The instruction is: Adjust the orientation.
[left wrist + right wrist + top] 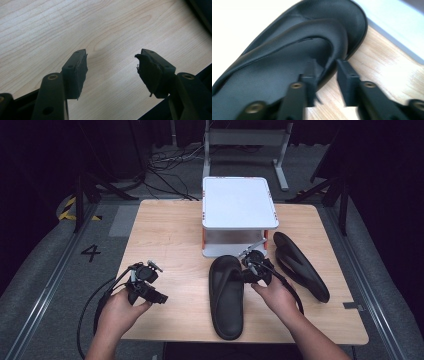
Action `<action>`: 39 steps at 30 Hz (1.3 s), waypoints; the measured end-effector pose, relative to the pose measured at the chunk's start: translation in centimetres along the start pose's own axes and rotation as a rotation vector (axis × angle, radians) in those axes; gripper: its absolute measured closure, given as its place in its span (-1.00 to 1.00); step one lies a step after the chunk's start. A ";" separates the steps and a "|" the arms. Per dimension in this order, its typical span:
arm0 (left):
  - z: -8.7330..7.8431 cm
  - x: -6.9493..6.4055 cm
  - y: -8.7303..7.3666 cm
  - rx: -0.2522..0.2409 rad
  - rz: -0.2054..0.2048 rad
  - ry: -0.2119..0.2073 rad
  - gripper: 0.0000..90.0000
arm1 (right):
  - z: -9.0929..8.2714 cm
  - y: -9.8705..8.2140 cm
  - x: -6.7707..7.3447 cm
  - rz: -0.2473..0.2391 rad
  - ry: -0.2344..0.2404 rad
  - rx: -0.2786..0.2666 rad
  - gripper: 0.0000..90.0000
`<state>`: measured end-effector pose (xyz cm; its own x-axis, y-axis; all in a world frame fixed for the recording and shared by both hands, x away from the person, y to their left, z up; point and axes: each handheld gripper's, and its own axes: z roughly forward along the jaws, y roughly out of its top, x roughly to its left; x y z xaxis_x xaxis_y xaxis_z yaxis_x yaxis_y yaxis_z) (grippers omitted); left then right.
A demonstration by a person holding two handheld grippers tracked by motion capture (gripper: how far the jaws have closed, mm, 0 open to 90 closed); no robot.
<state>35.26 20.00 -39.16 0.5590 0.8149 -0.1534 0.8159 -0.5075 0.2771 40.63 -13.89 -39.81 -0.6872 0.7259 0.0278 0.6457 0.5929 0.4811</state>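
Two black flip-flops lie on the wooden table [170, 235]. The nearer flip-flop [227, 300] lies lengthwise at centre, toe toward a white two-tier stand [239, 202]. The other flip-flop [300, 265] lies angled at the right. My right gripper [248, 268] is at the nearer one's toe end. In the right gripper view that flip-flop [287, 57] has its strap and right edge between the jaws of the right gripper [327, 70], which are closed in on it. My left gripper [159, 296] is at the front left, and the left gripper [112, 65] stands open over bare wood.
The white stand's base [392, 22] sits just beyond the gripped flip-flop's toe. Cables trail from both grippers off the table's front edge. Grey carpet, metal frame legs and loose cables surround the table.
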 end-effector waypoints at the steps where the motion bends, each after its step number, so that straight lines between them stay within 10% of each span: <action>1: 0.0 0.0 0.0 0.000 0.000 0.000 -0.10 | 0.0 0.0 0.0 -0.002 -0.001 -0.008 0.40; 9: -0.1 0.2 0.1 -0.007 0.002 -0.001 -0.10 | -1.9 -0.9 -0.4 -0.040 -0.040 -0.094 0.19; 17: -0.2 0.5 1.0 -0.011 0.013 -0.001 -0.10 | -7.3 -3.4 -5.0 0.004 -0.121 -0.181 0.17; 27: 0.0 0.6 1.8 -0.009 0.028 -0.001 -0.10 | -10.2 -5.4 -9.1 0.123 -0.186 -0.205 0.11; 39: 0.0 0.6 1.3 -0.007 0.018 -0.007 -0.11 | -9.8 -3.7 -13.1 0.119 -0.327 -0.079 -0.11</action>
<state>36.70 19.85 -38.88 0.5749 0.8035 -0.1547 0.8044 -0.5203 0.2868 44.00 -28.99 -33.34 -0.4573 0.8692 -0.1881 0.6783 0.4777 0.5582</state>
